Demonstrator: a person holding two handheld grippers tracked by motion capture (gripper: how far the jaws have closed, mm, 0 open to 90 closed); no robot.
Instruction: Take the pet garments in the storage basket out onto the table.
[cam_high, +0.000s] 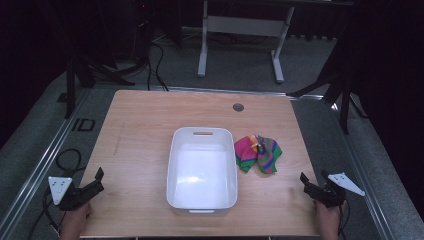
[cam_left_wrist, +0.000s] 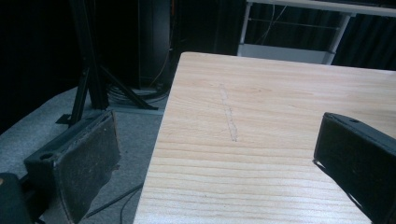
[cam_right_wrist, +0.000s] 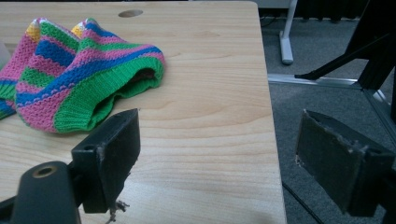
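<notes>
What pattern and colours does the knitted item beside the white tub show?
The striped knitted sock pair has pink, green and blue bands with yellow tips, clearest in the right gripper view.

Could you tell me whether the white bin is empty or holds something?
Empty: the white bin shows only its bare floor; the striped knitwear lies outside, beside it.

A wooden table (cam_high: 140, 125) carries a white tub (cam_high: 176, 150) and striped knitwear (cam_high: 258, 153).

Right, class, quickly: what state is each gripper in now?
Left gripper: open, holding nothing, at the table's near left corner.
Right gripper: open, holding nothing, near the striped knit socks.
</notes>
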